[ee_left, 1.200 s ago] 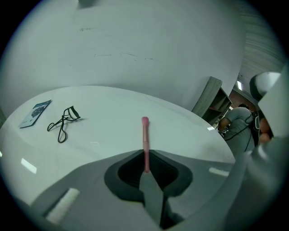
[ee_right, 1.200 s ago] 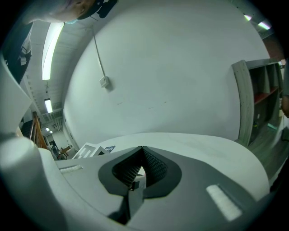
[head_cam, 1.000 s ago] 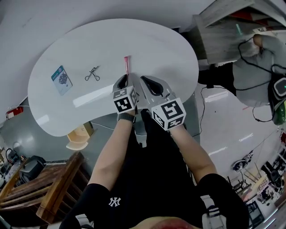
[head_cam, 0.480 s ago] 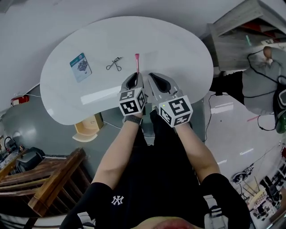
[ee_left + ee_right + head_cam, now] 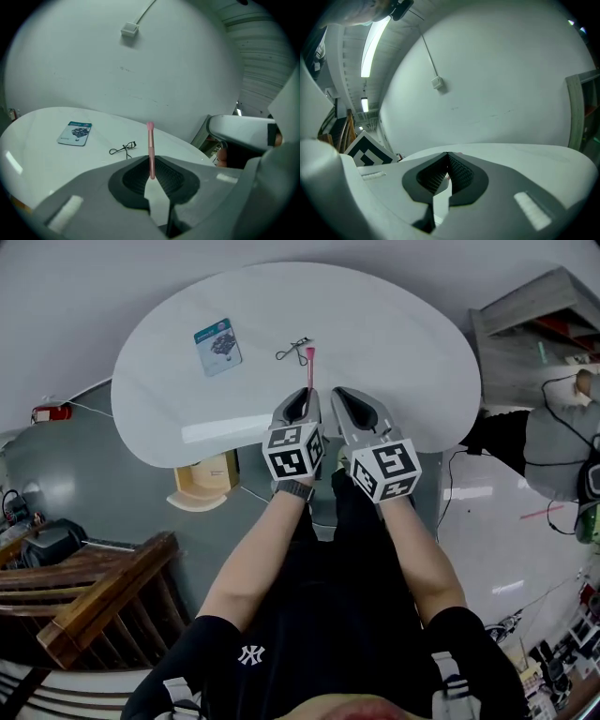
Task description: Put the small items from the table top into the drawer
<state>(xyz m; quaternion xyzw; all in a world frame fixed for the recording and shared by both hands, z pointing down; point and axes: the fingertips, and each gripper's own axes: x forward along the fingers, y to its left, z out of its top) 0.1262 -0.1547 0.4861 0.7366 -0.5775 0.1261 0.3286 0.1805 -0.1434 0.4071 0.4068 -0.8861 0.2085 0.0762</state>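
Pinching lower end of pink makeup brush [image 5: 150, 143] [image 5: 309, 367] in left gripper [image 5: 151, 165] [image 5: 307, 394], jaws clamping handle, brush tip pointing away over white table [image 5: 403, 324] [image 5: 33, 154]. Holding right gripper [image 5: 446, 160] [image 5: 339, 393] just beside, jaws pressed together on nothing. Noting eyelash curler [image 5: 294, 350] [image 5: 123, 149] lying on tabletop near brush tip, blue packet [image 5: 217, 346] [image 5: 75, 133] lying farther left.

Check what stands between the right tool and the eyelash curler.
The pink brush, clamped in the left tool and pointing forward, crosses the line from the right tool to the eyelash curler in the head view. Otherwise only bare table shows there.
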